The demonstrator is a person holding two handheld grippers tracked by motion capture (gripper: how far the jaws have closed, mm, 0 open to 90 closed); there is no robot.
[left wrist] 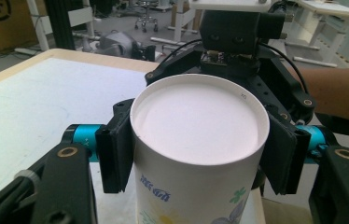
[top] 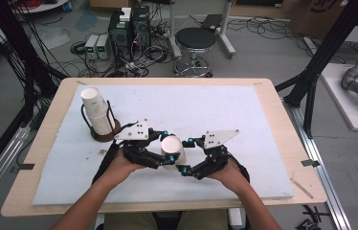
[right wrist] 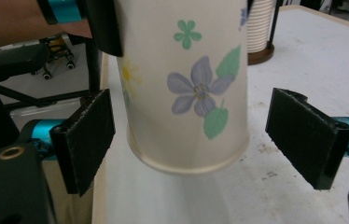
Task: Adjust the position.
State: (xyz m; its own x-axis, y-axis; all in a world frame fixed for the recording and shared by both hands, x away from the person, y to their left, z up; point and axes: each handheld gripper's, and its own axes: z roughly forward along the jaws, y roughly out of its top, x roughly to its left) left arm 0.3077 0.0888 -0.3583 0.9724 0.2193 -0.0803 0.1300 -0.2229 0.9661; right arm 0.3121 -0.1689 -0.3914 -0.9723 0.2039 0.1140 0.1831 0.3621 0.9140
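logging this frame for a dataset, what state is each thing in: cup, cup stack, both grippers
paper cup: upside down, lifted off the table, clamped by the left gripper
left gripper: shut on the paper cup
right gripper: open, pads on either side of the cup's rim, not touching
stack of paper cups: upside down, tilted, in its holder

surface (top: 268, 103): wooden top under a white mat | far-left of mat: stack of paper cups (top: 97, 113) tilted in a dark wire holder | floor beyond: round black stool (top: 194, 40), computer towers (top: 129, 28), tangled cables
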